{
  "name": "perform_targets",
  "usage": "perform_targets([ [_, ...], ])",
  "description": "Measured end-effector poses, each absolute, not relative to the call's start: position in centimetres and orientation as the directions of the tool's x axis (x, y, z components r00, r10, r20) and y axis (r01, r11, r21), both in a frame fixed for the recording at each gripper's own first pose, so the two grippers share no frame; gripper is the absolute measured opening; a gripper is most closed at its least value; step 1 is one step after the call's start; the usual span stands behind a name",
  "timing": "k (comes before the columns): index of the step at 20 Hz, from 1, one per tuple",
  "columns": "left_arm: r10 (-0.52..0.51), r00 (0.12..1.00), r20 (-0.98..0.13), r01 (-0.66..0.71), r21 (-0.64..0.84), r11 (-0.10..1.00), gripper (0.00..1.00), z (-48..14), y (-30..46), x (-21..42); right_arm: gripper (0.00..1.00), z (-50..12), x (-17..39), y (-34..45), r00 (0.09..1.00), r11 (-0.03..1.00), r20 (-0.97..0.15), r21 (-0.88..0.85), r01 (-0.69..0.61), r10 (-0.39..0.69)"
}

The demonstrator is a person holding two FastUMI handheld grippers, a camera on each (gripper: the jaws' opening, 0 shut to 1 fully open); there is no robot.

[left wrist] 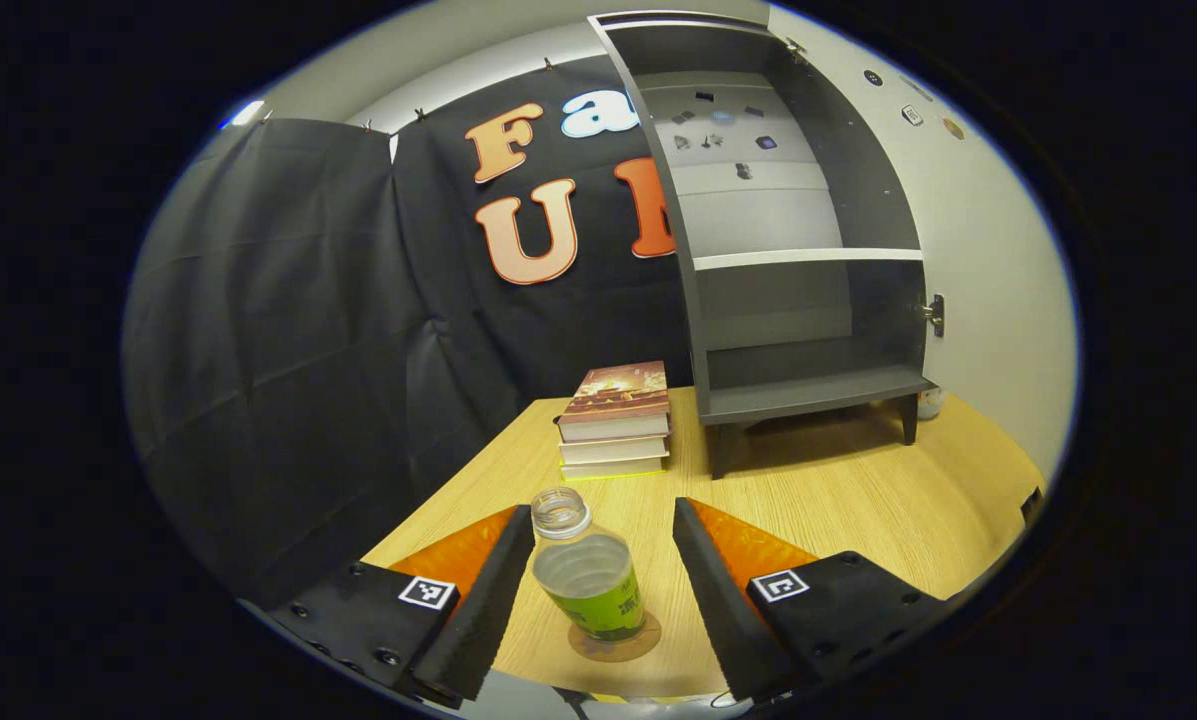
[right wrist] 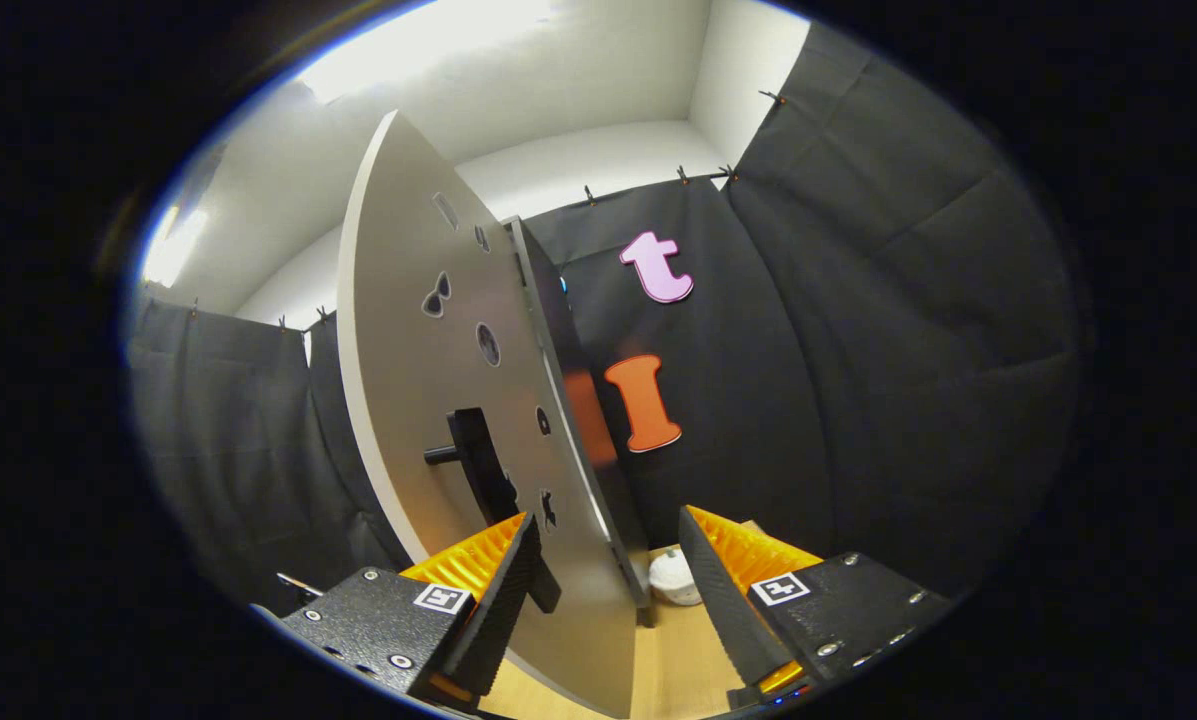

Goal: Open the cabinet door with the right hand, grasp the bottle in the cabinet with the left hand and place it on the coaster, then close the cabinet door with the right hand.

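In the left gripper view the bottle (left wrist: 586, 578) stands upright between the spread fingers of the left gripper (left wrist: 603, 570), nearer the left finger, with a clear gap to the other; whether the near finger touches it cannot be told. It sits on the round brown coaster (left wrist: 616, 637), close to the near edge of the wooden table (left wrist: 858, 500). The bottle is clear plastic, uncapped, with a green label around its lower half. Farther back, toward the far edge of the table, a stack of books (left wrist: 615, 420) lies just left of the grey cabinet (left wrist: 788, 230), which stands open on short legs, its shelves bare. In the right gripper view the right gripper (right wrist: 606, 570) is spread wide, and the white cabinet door (right wrist: 458, 420) is seen nearly edge-on, its lower edge running down between the fingers. The door's black handle (right wrist: 483, 470) sits just above the left finger; neither finger presses on it.
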State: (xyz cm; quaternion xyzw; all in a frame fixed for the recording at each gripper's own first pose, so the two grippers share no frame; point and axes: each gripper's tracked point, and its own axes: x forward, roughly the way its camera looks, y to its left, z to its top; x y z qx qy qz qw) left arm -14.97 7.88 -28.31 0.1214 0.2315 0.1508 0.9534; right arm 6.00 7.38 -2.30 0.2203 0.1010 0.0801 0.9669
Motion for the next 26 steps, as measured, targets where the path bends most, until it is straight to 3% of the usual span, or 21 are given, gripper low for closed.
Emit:
perform_targets([
  [1,0.345,0.848,-0.402,-0.232,0.303,0.924,0.92,-27.9,7.5,-14.9,0.86,-2.3,6.1,7.6,0.966,0.884,-0.15,0.452,-0.121,0.209],
  [2,0.345,0.855,-0.388,-0.234,0.306,0.923,0.92,-27.1,7.1,-14.8,0.96,-2.3,6.2,7.6,0.965,0.879,-0.139,0.456,-0.136,0.222],
  [3,0.349,0.858,-0.377,-0.235,0.315,0.92,0.89,-26.5,7.0,-14.6,0.94,-2.5,6.3,7.8,0.961,0.876,-0.14,0.459,-0.151,0.238],
  [4,0.357,0.857,-0.371,-0.24,0.327,0.914,0.92,-26.3,7.0,-14.5,0.84,-2.8,6.0,8.1,0.954,0.868,-0.143,0.466,-0.17,0.264],
  [5,0.365,0.854,-0.37,-0.245,0.332,0.911,0.92,-26.3,6.9,-14.3,0.83,-2.7,6.0,8.5,0.948,0.858,-0.137,0.476,-0.192,0.288],
  [14,0.453,0.825,-0.337,-0.371,0.28,0.885,0.95,-21.4,8.3,-13.7,0.82,-2.5,6.7,13.1,0.857,0.771,-0.095,0.493,-0.402,0.507],
  [16,0.473,0.819,-0.324,-0.406,0.255,0.878,0.92,-19.5,9.4,-13.5,0.82,-2.6,7.1,13.6,0.856,0.767,-0.081,0.492,-0.412,0.511],
  [18,0.469,0.825,-0.316,-0.421,0.21,0.882,0.96,-17.4,10.2,-12.9,0.82,-2.5,8.2,14.8,0.84,0.752,-0.075,0.495,-0.436,0.537],
  [22,0.461,0.849,-0.257,-0.424,0.188,0.886,0.89,-13.2,12.8,-10.7,0.82,-2.0,9.1,17.0,0.827,0.757,-0.069,0.45,-0.473,0.558],
  [26,0.459,0.866,-0.2,-0.419,0.213,0.883,0.95,-11.4,15.7,-8.9,0.82,-2.1,8.9,19.4,0.819,0.738,-0.063,0.477,-0.478,0.571],
])
